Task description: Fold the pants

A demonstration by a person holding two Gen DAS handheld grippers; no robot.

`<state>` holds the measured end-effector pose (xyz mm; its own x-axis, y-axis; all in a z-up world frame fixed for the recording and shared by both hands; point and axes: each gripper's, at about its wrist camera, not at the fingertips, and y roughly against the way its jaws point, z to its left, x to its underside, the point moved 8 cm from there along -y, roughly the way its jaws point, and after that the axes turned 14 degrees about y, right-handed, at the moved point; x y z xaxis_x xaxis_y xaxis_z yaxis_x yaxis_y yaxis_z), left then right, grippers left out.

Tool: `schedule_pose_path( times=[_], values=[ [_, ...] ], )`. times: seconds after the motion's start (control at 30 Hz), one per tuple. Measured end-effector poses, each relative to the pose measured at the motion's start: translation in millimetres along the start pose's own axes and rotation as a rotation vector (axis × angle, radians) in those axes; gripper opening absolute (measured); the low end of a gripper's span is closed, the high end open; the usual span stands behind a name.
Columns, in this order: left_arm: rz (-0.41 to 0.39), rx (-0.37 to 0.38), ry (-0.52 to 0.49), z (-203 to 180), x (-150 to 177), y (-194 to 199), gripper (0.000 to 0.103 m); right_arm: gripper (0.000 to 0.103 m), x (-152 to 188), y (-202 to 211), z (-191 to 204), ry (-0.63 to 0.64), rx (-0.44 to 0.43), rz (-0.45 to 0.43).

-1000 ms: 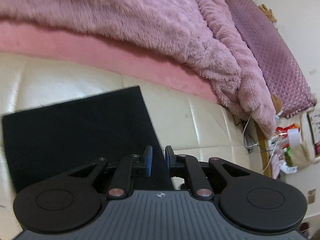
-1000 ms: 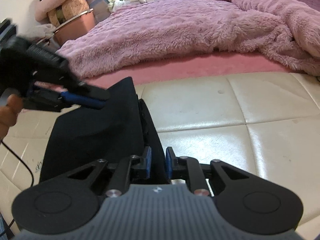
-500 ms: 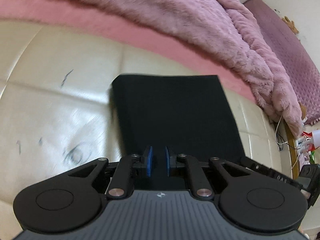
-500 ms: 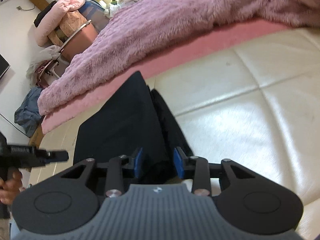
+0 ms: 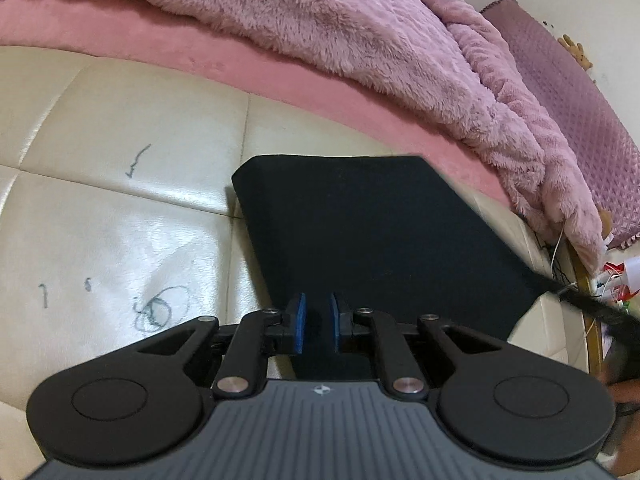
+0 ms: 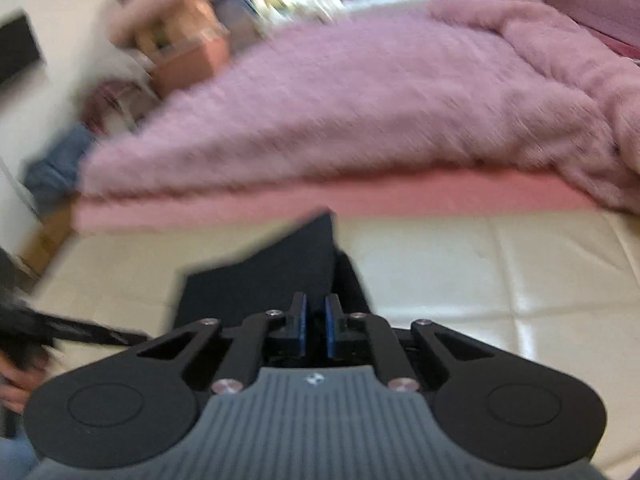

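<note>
Scene: A person is working two handheld grippers over black pants (image 5: 384, 236) that are lying folded into a flat panel on a cream padded surface (image 5: 120, 128), with a pink fluffy blanket (image 5: 320, 20) heaped along the far edge from 10 to 2 o'clock.

Pants: In the left wrist view they are filling the centre, their far fold edge running straight at 12 o'clock and their near edge passing under the tool.

Left gripper (image 5: 317, 322): Its blue fingers are standing narrow, with dark cloth showing in the slot between them; whether the pads are actually pinching the cloth cannot be told.

Right gripper (image 6: 315, 326): Its fingers are just closing to a narrow gap over the near edge of the pants; the right wrist view is smeared, and whether any cloth is caught cannot be told.

Loose layer: In the right wrist view a second layer is peeking out at 1 o'clock beside the top panel, so the stack is not lying square.

Risk, grip: If only the top layer is being pinched, a lift is likely peeling it away and undoing the fold.

Risk, drag: The cream surface is looking slick; an uneven pull from the two tools may be skewing the whole panel.

Risk, snag: The far corner is lying near the blanket's fringe and may catch.
</note>
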<state>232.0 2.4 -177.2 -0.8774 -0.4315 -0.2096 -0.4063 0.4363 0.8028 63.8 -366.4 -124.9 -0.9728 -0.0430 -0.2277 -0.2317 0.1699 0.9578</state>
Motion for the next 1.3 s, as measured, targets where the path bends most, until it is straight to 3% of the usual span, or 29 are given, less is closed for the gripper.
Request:
schedule_pose_path(
  times=[0.2, 0.33, 0.43, 0.57, 0.77, 0.93, 1.03, 1.17, 1.3],
  values=[
    [-0.004, 0.005, -0.044, -14.9, 0.1, -19.4, 0.013, 0.004, 51.9, -51.2, -36.9, -0.069, 0.076, 0.122],
    [0.005, -0.011, -0.06, -17.4, 1.7, -36.5, 0.013, 0.004, 65.4, -68.3, -45.1, -0.095, 0.062, 0.138],
    [-0.006, -0.107, -0.092, -8.8, 3.7, -51.7, 0.006, 0.005, 71.8, -75.1, -49.0, -0.14, 0.035, 0.121],
    [0.003, -0.101, -0.065, -3.7, 3.7, -51.7, 0.006, 0.005, 74.5, -74.6, -51.3, -0.16, 0.019, 0.124],
    [0.015, -0.18, -0.117, 9.9, 4.3, -34.3, 0.006, 0.005, 86.4, -64.5, -31.2, -0.174, -0.007, 0.175],
    [0.055, -0.24, -0.17, 24.9, 11.0, -16.9, 0.006, 0.005, 112.6, -37.9, 17.7, -0.148, -0.066, 0.259],
    [0.055, -0.215, -0.158, 33.6, 12.9, -11.0, 0.006, 0.006, 131.4, -23.0, 42.9, -0.166, -0.11, 0.3],
    [0.04, -0.189, -0.15, 32.8, 11.0, -8.5, 0.006, 0.008, 136.6, -15.8, 52.3, -0.16, -0.084, 0.29],
    [-0.005, -0.122, -0.138, 29.1, 8.0, 4.6, 0.008, 0.031, 128.2, -6.6, 52.3, -0.097, -0.047, 0.286]
  ],
)
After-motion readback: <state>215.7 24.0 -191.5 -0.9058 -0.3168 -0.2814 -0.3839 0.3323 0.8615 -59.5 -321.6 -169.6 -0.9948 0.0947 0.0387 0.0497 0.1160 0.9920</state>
